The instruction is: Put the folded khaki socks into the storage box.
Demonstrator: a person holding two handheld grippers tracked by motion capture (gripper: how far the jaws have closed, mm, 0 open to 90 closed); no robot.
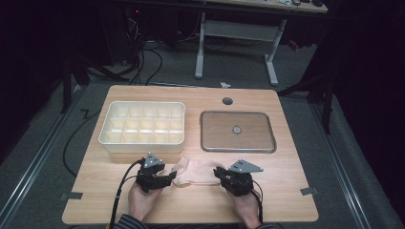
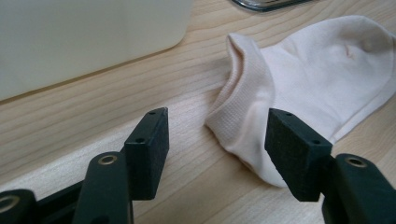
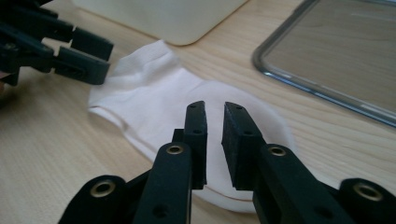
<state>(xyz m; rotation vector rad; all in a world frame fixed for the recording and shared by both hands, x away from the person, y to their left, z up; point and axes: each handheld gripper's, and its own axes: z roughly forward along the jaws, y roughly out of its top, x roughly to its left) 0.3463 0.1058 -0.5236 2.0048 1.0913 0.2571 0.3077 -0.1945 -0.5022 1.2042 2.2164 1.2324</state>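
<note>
Likely to slip or bunch if pinched thin: soft, limp fabric with little to bite on. Nearest, left tool (image 2: 215, 140) gaping wide around the ribbed cuff, pads not pressing; right tool (image 3: 214, 140) nearly closed over the toe end, nothing caught between the jaws. Could drag the sock (image 1: 197, 172) instead of lifting it. Pale pink, flat on the counter (image 1: 286, 157) near edge, between both tools. Farther back, divided bin (image 1: 142, 125) left, tray (image 1: 238, 131) right.
</note>
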